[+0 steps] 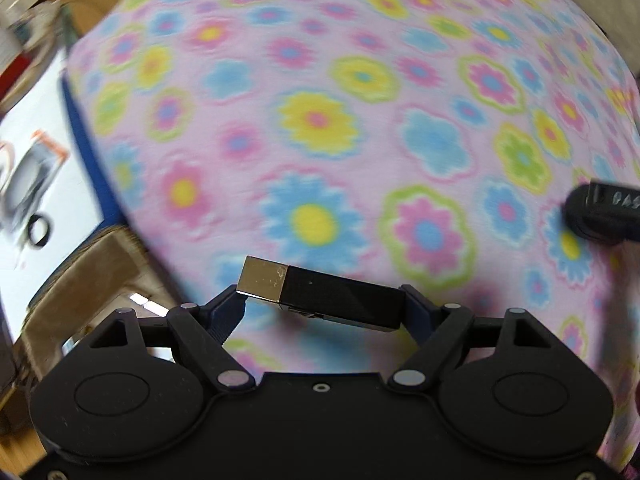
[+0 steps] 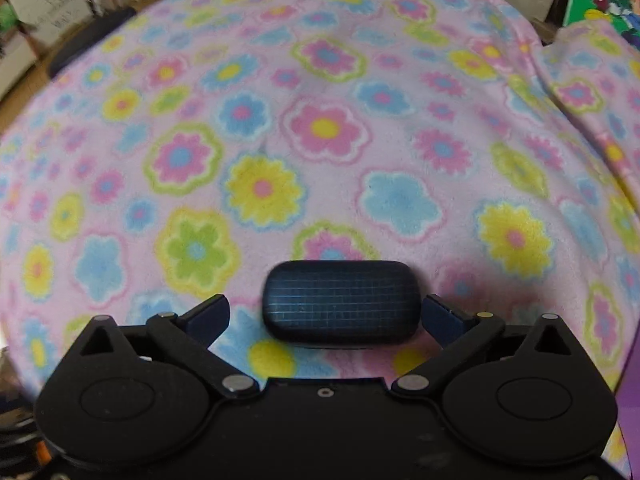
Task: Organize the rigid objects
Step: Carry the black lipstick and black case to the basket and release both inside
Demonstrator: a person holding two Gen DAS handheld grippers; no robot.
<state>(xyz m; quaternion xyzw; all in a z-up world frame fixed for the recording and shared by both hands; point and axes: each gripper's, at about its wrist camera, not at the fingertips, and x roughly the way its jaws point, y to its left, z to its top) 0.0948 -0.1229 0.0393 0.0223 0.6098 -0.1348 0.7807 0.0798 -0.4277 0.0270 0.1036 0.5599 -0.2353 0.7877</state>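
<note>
The left gripper [image 1: 322, 300] holds a black USB stick [image 1: 320, 294] by its ends, the metal plug against the left finger, above a flowered blanket [image 1: 320, 120]. The right gripper [image 2: 324, 314] stands wide around a dark rounded case [image 2: 340, 302] lying on the blanket; a gap shows at the left finger, while the right finger sits just beside the case's end.

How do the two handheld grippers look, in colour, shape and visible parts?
Both the left gripper and the right gripper have a matte black body with two round raised discs, black linkage bars joined by silver pivot pins, triangular cut-outs near the outer corners and a small screw at the centre. Their fingers carry dark blue ribbed pads. No cables or sleeves show.
</note>
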